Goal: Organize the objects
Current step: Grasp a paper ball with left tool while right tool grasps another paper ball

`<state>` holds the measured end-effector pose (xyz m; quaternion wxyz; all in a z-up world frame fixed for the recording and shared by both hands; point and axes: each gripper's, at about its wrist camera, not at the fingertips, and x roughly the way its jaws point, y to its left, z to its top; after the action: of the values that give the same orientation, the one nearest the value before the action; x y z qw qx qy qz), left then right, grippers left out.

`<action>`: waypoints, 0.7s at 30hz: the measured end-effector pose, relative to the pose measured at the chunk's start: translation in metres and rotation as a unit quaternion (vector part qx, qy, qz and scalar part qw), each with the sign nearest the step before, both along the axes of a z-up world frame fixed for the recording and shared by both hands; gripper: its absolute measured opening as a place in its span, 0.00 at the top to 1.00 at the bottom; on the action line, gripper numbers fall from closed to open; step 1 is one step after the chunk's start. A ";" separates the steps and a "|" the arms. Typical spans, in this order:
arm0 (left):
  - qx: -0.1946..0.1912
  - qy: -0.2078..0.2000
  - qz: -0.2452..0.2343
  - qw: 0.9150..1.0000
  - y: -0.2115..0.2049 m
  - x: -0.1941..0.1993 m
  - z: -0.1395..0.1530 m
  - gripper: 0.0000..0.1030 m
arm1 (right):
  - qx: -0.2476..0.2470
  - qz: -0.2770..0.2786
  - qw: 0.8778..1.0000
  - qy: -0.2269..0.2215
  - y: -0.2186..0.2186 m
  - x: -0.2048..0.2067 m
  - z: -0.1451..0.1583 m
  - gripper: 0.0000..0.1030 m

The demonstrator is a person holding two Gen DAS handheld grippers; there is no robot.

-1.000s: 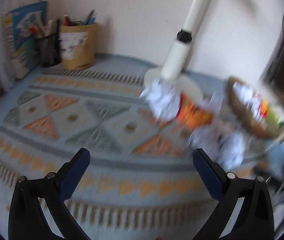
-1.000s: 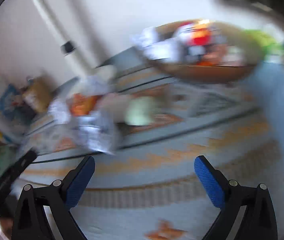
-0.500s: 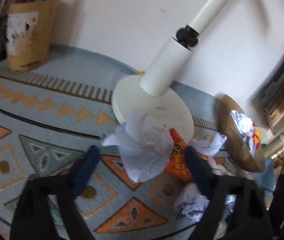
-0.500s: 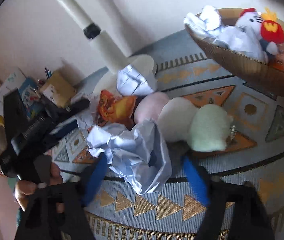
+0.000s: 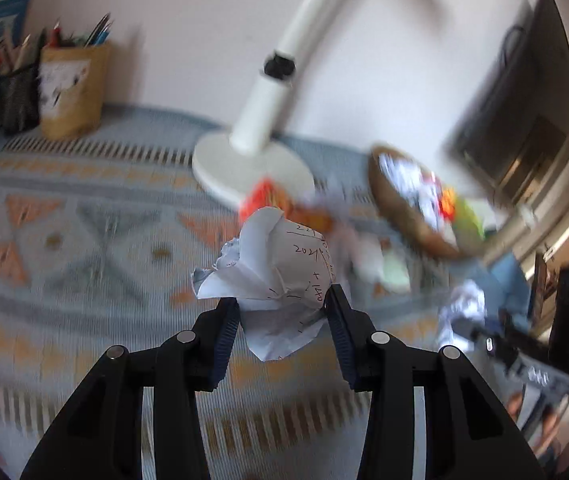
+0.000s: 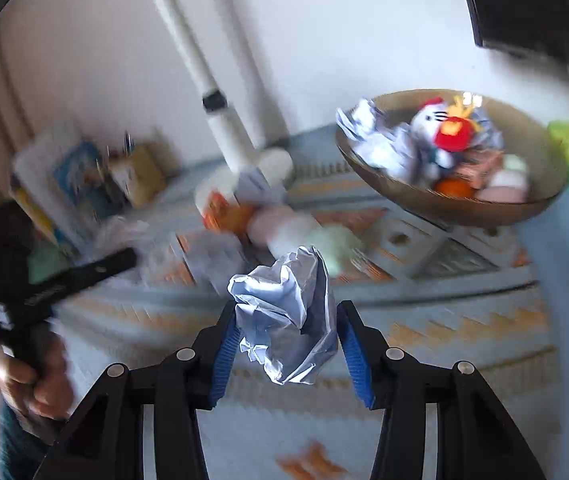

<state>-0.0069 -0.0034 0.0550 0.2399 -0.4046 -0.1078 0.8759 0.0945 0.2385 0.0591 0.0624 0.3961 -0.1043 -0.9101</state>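
A crumpled white paper ball with handwriting [image 5: 274,264] sits between the pads of my left gripper [image 5: 281,300], whose jaws are closing and press on it, above the patterned cloth. In the right wrist view a crumpled bluish-white paper ball [image 6: 284,296] is pinched by my right gripper [image 6: 287,316], its jaws also closing on it. A woven basket [image 6: 444,204] at the upper right holds more crumpled paper and a white plush toy [image 6: 436,128]. The same basket [image 5: 400,216] shows blurred at the right of the left wrist view.
A white lamp base [image 5: 220,164] stands behind an orange packet [image 6: 224,212] and pastel plush pieces [image 6: 304,232] on the cloth. A brown pen holder [image 5: 72,92] and books stand at the far left. A hand [image 6: 32,384] holds the other gripper at the left edge.
Both grippers went from wide open to pinching a crumpled paper ball each. Both balls now hang clear of the cloth, and the views have pulled back from the pile.
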 end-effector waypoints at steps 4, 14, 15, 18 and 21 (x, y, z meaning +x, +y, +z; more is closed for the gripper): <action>-0.072 0.009 -0.009 0.997 0.018 0.043 -0.019 0.61 | 0.049 0.012 0.998 -0.035 0.005 0.018 -0.022 0.54; -0.191 0.048 -0.013 0.980 0.054 0.063 -0.032 0.54 | 0.004 0.001 1.000 -0.030 0.023 0.025 -0.037 0.33; -0.191 0.043 -0.010 0.981 0.052 0.062 -0.033 0.54 | 0.001 -0.006 0.999 -0.031 0.026 0.025 -0.037 0.33; -0.187 0.037 -0.007 0.982 0.050 0.062 -0.035 0.54 | -0.014 -0.011 0.999 -0.033 0.028 0.023 -0.038 0.33; -0.187 0.038 -0.009 0.982 0.051 0.065 -0.035 0.54 | -0.014 -0.015 0.999 -0.031 0.028 0.023 -0.037 0.33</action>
<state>0.0577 0.0477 0.0204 0.1716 -0.4098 0.0709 0.8931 0.1172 0.2663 0.0217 0.0514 0.4215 -0.1250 -0.8967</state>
